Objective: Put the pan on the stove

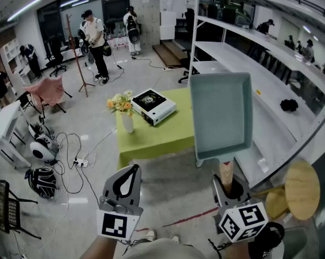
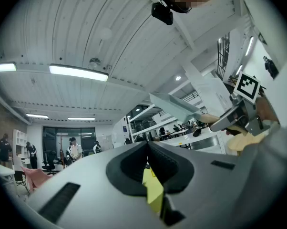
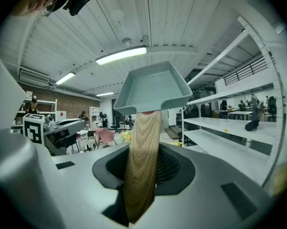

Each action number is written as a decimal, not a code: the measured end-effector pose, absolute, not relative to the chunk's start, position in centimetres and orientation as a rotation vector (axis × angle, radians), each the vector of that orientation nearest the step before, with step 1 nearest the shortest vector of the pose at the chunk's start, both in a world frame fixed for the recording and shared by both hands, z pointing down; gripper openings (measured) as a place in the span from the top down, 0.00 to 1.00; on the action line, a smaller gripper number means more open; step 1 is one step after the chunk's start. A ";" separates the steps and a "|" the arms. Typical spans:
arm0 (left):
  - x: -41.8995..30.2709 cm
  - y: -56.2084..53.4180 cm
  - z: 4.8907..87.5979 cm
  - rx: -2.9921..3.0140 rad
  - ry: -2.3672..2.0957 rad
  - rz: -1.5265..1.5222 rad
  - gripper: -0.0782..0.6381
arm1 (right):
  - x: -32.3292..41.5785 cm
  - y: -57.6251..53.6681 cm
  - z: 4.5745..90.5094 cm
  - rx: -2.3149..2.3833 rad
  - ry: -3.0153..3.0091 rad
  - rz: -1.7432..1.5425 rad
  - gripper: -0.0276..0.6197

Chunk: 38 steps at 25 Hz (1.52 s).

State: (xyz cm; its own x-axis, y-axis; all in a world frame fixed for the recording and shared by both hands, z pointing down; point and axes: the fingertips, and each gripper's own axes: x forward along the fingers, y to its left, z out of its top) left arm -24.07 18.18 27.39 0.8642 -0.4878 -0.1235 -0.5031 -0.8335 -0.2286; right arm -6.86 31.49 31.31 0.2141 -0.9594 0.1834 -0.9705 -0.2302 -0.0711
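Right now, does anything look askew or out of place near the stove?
Nothing spilled or damaged. The stove sits skewed on the green table, close to the flower vase. The right gripper holds the pan aloft by its handle.

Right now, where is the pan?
In the head view the pan is in the air on the right, its wooden handle in the right gripper, right of the stove on the green table.

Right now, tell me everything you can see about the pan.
The pan is pale grey-blue and rectangular, with a raised rim and rounded corners. It is empty and has a light wood-grain handle. The right gripper is shut on that handle and holds the pan in the air, handle toward the person, not on the stove. Nothing else touches it.
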 end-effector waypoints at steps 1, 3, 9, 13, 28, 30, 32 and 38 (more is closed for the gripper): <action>-23.8 18.3 27.5 -2.783 0.757 0.085 0.88 | -6.6 31.6 31.4 2.401 -1.914 0.293 0.78; -23.4 18.5 27.7 -2.781 0.766 0.084 0.88 | -6.1 31.7 31.7 2.398 -1.922 0.301 0.78; -22.6 19.7 28.1 -2.773 0.803 0.100 0.88 | -4.9 32.5 32.8 2.361 -1.946 0.343 0.78; -21.9 20.9 28.5 -2.768 0.811 0.096 0.88 | -3.9 33.3 33.5 2.345 -1.949 0.355 0.78; -19.8 20.1 30.5 -2.775 0.838 0.095 0.88 | -1.7 32.8 36.2 2.317 -1.988 0.394 0.78; -19.2 19.4 30.7 -2.783 0.834 0.108 0.88 | -1.3 32.0 36.6 2.310 -1.985 0.393 0.78; -18.6 18.6 31.0 -2.785 0.828 0.109 0.88 | -0.8 31.2 36.8 2.301 -1.980 0.395 0.78; -16.3 15.2 31.8 -2.781 0.816 0.099 0.88 | 1.4 27.6 37.9 2.287 -1.964 0.421 0.78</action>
State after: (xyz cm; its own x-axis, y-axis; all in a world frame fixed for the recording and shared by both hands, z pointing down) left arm -16.35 15.24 31.80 0.8417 -0.5235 -0.1323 -0.5400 -0.8148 -0.2109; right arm 1.40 27.58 37.93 0.1311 -0.9539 0.2700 -0.9808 -0.1645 -0.1049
